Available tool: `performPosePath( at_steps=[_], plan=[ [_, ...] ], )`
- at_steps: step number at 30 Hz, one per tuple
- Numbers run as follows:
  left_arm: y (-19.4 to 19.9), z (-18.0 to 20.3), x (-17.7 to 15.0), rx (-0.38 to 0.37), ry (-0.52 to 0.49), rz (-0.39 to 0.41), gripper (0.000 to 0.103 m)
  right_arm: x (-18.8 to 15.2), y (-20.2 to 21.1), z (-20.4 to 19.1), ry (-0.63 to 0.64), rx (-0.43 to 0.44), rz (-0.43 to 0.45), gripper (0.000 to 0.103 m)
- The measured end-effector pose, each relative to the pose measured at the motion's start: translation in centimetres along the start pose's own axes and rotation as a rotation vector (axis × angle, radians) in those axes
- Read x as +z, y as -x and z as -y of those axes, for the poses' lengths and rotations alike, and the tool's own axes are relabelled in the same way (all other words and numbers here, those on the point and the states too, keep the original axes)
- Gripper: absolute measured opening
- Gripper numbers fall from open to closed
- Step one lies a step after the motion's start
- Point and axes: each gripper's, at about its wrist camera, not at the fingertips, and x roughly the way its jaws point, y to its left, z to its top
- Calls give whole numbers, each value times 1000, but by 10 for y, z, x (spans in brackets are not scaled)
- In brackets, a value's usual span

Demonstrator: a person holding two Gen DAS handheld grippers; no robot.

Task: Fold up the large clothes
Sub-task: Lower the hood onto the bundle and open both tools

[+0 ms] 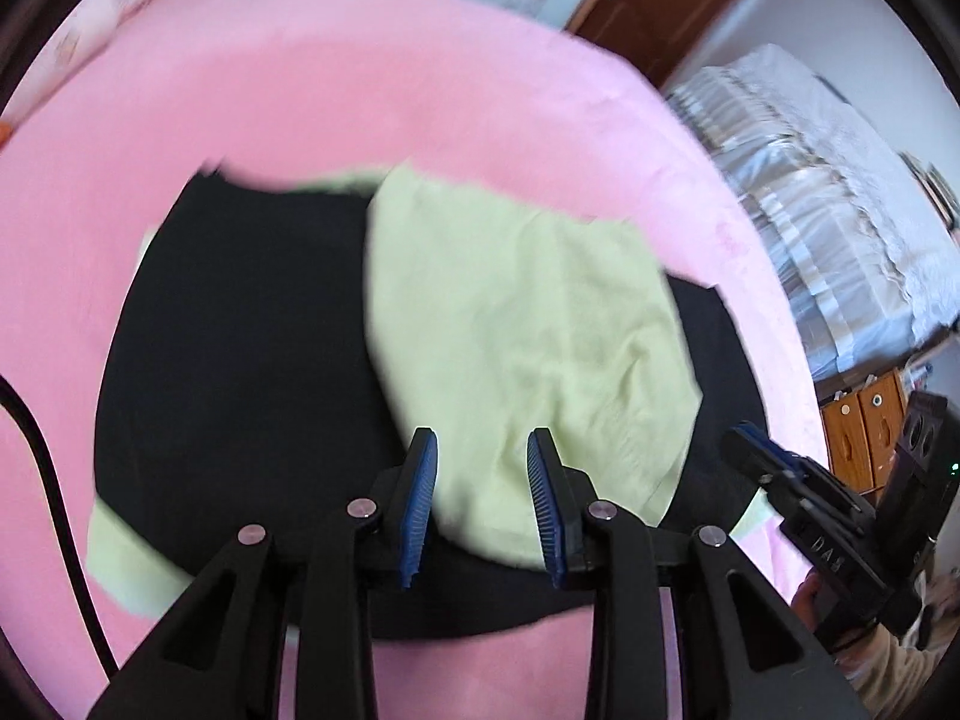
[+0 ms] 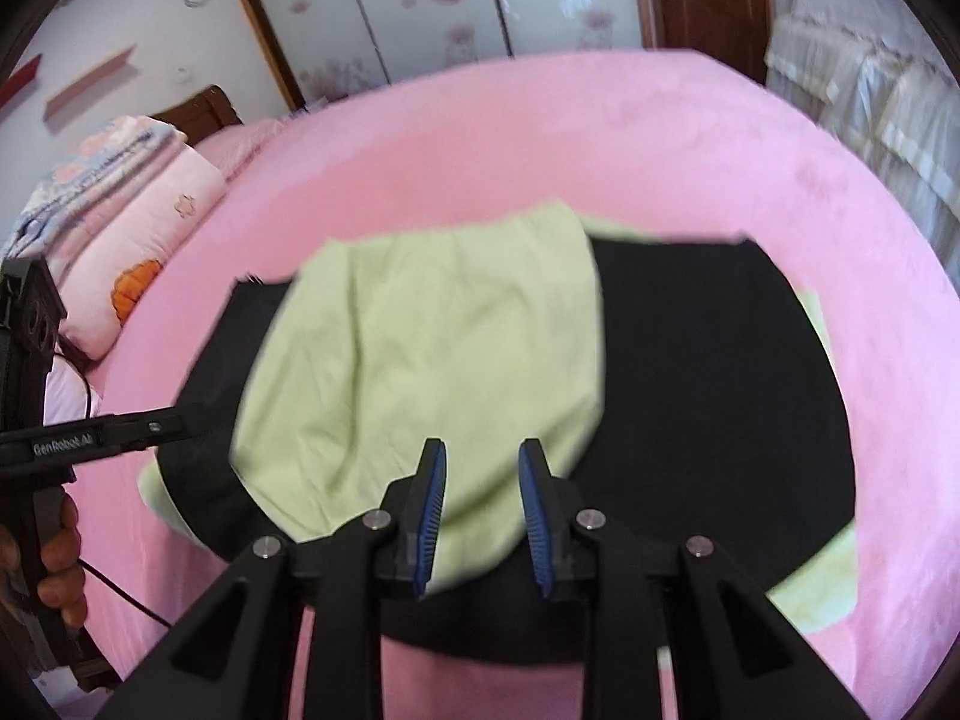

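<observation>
A large garment lies on a pink bed, black (image 1: 240,360) on its outer side and pale green (image 1: 516,312) on the inner. One part is folded over so the green side faces up on the black. It also shows in the right wrist view, green fold (image 2: 432,348) on black (image 2: 720,390). My left gripper (image 1: 483,456) is open and empty just above the near edge of the green fold. My right gripper (image 2: 483,468) is open and empty above the same fold's near edge. The right gripper (image 1: 756,450) shows at the left view's right edge.
The pink bedspread (image 2: 540,138) surrounds the garment. Folded quilts and a pillow (image 2: 138,222) lie at the bed's head. A white covered piece of furniture (image 1: 828,192) stands beside the bed. A black cable (image 1: 54,498) hangs at the left. Wardrobe doors (image 2: 420,6) stand behind.
</observation>
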Motion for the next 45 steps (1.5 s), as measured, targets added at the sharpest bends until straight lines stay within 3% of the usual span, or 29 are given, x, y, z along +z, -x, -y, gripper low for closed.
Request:
performPosePath(
  at_steps=[4,8,10,12,14,17,21,28,33,39,45],
  plan=[
    [-18,14,16,-34,-19,25,28,11,-22,-17,44,33,40,25],
    [-53,29,17,1,-33,5,28,13,-53,-24,90,33,15,25],
    [-72,26,14,47,-25,-26,28,9,-68,-20,98,-15,-17,25],
    [-85,12,7,99,0,-59,28,2,-76,-6,107,-140,-27,22],
    [-86,-7,1,87,17,-62,25,-7,-81,15,78,-208,-51,20],
    [-90,-17,-2,57,37,-63,23,-18,-82,40,17,-189,-85,1],
    [-96,-19,-2,47,60,-62,23,-18,-85,35,36,-213,-89,0],
    [-87,-19,-4,55,56,-57,23,-17,-86,32,16,-225,-91,0],
    [-80,-12,1,61,84,-81,26,-10,-78,33,-19,-184,-120,4],
    [-56,4,4,71,78,-79,42,-3,-48,28,-44,-157,-115,4],
    [-19,20,7,63,88,-82,44,8,-7,14,-47,-117,-105,4]
  ],
)
